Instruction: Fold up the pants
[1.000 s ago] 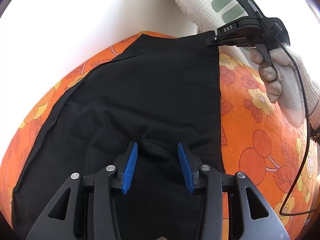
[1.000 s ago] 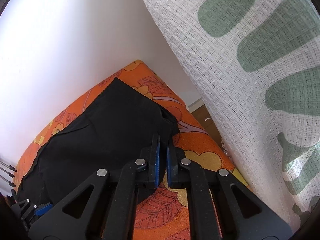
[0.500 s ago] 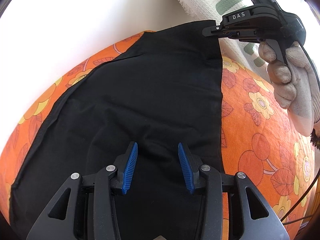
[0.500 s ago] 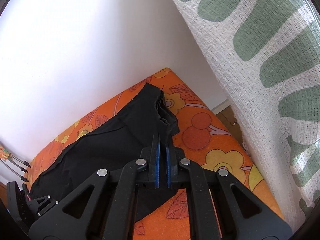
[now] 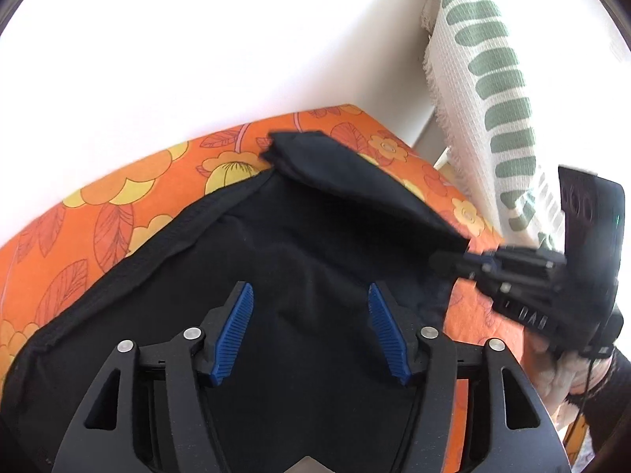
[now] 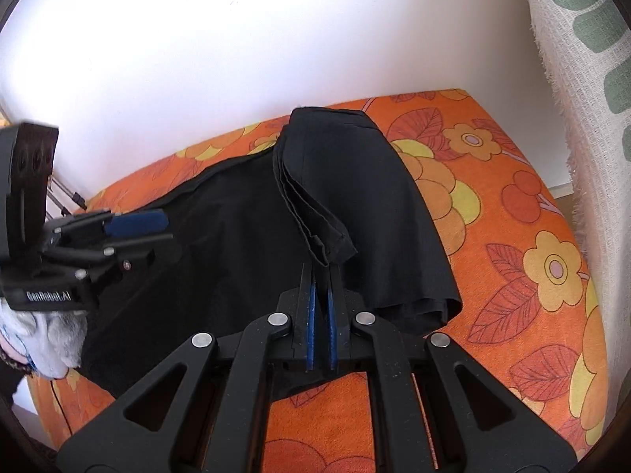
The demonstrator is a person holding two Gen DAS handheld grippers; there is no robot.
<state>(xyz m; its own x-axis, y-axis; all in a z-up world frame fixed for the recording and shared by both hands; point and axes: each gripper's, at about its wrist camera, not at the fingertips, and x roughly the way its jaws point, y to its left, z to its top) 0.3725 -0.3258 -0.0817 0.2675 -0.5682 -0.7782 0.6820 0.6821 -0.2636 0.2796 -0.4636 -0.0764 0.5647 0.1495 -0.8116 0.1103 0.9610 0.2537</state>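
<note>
Black pants (image 5: 315, 244) lie on an orange flowered bed cover (image 5: 98, 213). My right gripper (image 6: 321, 272) is shut on the hem end of the pants (image 6: 327, 244) and holds it lifted, folded back over the rest of the pants (image 6: 221, 236). It also shows at the right of the left wrist view (image 5: 453, 262), pinching the fold's corner. My left gripper (image 5: 311, 315) is open, empty, hovering over the pants' middle. It shows at the left of the right wrist view (image 6: 138, 230).
A white wall (image 5: 197, 39) runs behind the bed. A white curtain with green marks (image 5: 485, 79) hangs at the right, close to the bed's edge (image 6: 568, 213). Bare wooden floor (image 5: 445, 161) shows beside it.
My right gripper has carried the pants' end up and back toward me, folding it over the rest. My left gripper has stayed open over the pants.
</note>
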